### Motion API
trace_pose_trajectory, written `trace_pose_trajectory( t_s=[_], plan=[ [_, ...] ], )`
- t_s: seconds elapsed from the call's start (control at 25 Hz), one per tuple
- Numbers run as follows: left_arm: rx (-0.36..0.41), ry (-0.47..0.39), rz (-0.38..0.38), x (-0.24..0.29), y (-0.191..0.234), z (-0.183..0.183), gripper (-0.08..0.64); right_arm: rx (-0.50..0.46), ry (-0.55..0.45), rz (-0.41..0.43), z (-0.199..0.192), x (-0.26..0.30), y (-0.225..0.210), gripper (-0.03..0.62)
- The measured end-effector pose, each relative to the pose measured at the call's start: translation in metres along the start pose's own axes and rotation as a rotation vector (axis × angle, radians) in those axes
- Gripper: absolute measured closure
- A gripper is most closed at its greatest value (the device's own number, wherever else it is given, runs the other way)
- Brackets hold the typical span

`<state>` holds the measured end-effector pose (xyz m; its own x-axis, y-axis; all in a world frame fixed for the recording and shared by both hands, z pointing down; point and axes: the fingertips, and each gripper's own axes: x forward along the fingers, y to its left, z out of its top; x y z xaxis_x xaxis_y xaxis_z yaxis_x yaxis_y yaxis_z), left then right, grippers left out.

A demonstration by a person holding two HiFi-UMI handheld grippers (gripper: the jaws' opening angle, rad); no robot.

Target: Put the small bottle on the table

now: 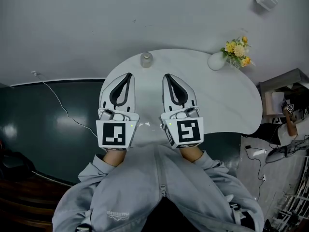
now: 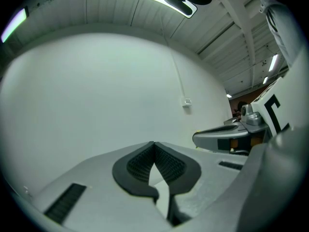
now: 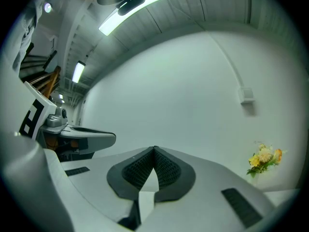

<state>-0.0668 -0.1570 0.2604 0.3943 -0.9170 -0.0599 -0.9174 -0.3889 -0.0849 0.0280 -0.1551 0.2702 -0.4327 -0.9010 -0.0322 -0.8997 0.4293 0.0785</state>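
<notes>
— Where is the small bottle [image 1: 146, 59]?
— Upright on the white table [image 1: 227, 105], close to its far rim. It looks clear, but it is too small from here to note more. Nothing touches it.
— And the tools?
— Left gripper [image 1: 129, 75]: clenched, the ribbed pads meet at the tips and there is nothing between them. Right gripper [image 1: 167, 75]: the same, pinched together and empty.
— Their position?
— Side by side over the near half of the table, tips pointing toward the far rim. The bottle stands ahead of them, roughly in line with the gap between the two, well apart from both.
— Anything else on the table?
— A white vase [image 1: 217, 62] with yellow flowers [image 1: 236, 47], also at the far rim, off to the right of the bottle. The flowers show low and to the right in the right gripper view too.
— The person?
— Grey zipped jacket [image 1: 159, 197], one gripper in each hand, held level with each other.
</notes>
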Motion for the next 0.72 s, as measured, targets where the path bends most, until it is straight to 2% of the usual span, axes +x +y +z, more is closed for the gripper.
trace_pose_trajectory(
  t_s=[0.72],
  plan=[
    [-0.01, 0.035, -0.022, 0.006, -0.012, -0.011, 0.552, 0.034, 0.019, -0.012, -0.011, 0.0, -0.01, 0.566]
  ],
)
